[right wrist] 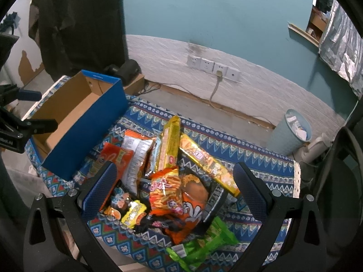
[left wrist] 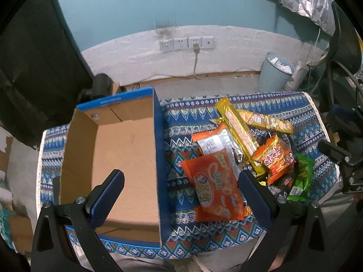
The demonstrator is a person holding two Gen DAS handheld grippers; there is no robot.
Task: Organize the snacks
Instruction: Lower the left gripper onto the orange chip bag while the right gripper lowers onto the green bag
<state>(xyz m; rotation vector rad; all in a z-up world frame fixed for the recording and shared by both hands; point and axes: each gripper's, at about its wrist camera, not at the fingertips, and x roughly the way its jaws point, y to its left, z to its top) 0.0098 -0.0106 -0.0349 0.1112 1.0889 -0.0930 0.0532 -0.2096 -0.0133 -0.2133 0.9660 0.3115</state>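
The box lay empty; nothing was sorted yet. The snacks were heaped at its 3 o'clock. Both the left gripper and right gripper gaped wide, holding nothing.

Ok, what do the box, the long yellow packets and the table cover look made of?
Box: corrugated cardboard, matte brown inside, printed blue outside; folded flaps and a raw cut edge show. Long yellow packets: glossy metallic film, probably foil-lined plastic, judging by bright glints and crimped ends. Table cover: seemingly woven fabric, matte, with a printed pattern and a pale trimmed edge.
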